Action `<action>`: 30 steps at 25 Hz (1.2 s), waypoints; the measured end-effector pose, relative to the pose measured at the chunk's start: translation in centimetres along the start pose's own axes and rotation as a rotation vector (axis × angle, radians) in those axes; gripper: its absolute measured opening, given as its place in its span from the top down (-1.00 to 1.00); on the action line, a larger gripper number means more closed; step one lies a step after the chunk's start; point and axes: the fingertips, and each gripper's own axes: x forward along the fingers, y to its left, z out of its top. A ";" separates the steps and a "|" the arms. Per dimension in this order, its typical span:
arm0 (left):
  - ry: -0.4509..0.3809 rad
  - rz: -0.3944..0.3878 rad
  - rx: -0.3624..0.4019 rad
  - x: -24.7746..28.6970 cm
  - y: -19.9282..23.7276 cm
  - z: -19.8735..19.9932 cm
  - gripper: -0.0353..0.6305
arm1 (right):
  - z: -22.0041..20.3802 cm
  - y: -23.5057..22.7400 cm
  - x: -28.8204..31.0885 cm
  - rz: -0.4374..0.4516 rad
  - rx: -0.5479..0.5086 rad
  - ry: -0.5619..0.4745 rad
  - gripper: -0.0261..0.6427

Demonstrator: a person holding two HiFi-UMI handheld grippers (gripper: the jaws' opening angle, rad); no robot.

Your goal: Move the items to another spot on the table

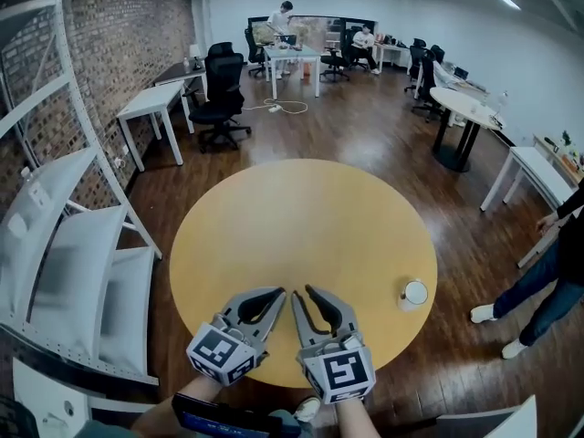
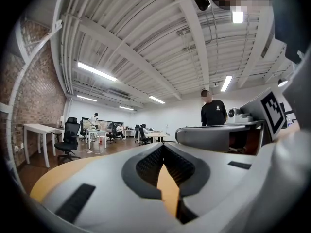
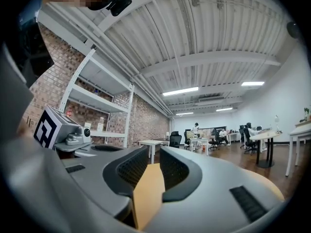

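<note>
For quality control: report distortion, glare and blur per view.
Head view: fisheye bows the room around the round yellow wooden table; sharp, evenly lit. Left gripper view: black corner vignette, bright ceiling strip lights, left claw soft. Right gripper view: same vignette, white metal shelving bowed.

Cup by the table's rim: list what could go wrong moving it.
1. The cup stands at the right rim of the table; a clumsy nudge could knock it off.
2. The right claw is barely open and empty, probably too narrow for the cup unless widened first.
</note>
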 end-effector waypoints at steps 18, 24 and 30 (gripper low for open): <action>-0.063 -0.049 0.025 -8.7 3.0 0.8 0.88 | 1.0 10.0 0.3 -0.066 -0.041 0.039 0.92; -0.073 -0.067 0.037 -10.0 2.9 0.6 0.88 | 0.6 11.2 0.0 -0.093 -0.037 0.041 0.92; -0.072 -0.073 0.038 -10.4 2.6 0.7 0.88 | 0.5 11.2 -0.5 -0.115 -0.029 0.040 0.92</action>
